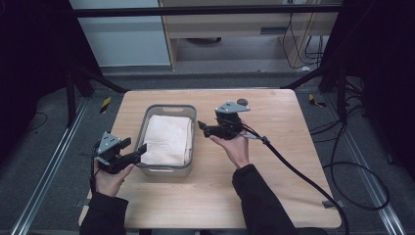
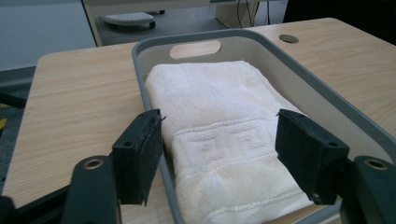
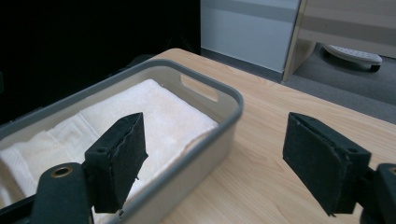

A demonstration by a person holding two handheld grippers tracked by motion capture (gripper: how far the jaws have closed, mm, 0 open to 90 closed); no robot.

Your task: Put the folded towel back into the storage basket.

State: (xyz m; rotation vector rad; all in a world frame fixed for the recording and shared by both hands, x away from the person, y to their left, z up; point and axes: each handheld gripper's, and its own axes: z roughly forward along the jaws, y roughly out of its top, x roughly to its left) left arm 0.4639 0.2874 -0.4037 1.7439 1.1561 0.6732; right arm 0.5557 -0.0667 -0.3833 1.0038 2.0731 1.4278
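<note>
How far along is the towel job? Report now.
Looks done: the folded towel lies flat inside the grey bin. In hand: nothing; the left gripper and right gripper are both open, empty and clear of the towel. Left: seemingly nothing beyond drawing the hands away.

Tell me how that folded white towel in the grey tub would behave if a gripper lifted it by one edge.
The towel looks like soft terry, so it would probably sag and unfold. It seems light, so the tub should likely stay put. Its looped weave should grip well, not slip.
</note>
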